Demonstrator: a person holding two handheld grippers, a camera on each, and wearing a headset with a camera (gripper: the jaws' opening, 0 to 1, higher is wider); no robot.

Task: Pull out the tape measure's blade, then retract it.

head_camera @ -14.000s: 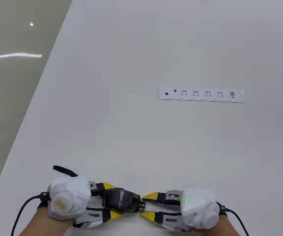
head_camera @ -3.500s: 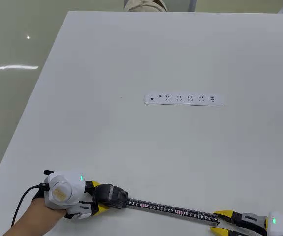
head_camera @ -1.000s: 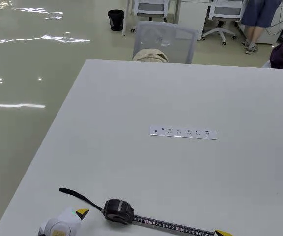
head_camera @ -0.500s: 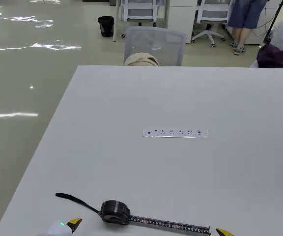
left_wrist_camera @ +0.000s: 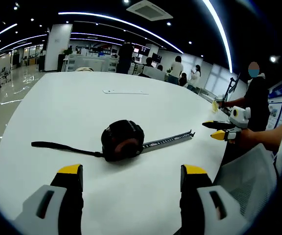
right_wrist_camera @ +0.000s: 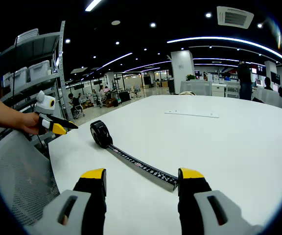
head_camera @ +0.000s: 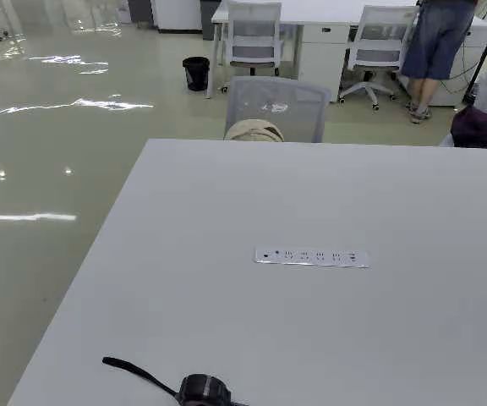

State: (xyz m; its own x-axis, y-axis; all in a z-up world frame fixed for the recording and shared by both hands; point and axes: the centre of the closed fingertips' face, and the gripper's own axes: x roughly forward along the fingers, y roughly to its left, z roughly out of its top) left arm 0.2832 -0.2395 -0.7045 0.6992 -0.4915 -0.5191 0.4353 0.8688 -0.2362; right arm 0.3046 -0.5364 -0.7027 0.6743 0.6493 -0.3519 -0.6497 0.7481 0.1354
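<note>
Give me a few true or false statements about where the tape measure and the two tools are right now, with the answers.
1. The tape measure lies on the table with its blade pulled out. True.
2. The left tool is shut on the tape measure. False: its jaws are open, apart from it.
3. The right tool pinches the blade. False: its jaws are wide open and the blade's end lies on the table by them.
4. A power strip lies on the table beyond the tape measure. True.

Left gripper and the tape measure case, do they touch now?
Apart. The left gripper view shows bare table between the open left gripper and the tape measure case.
</note>
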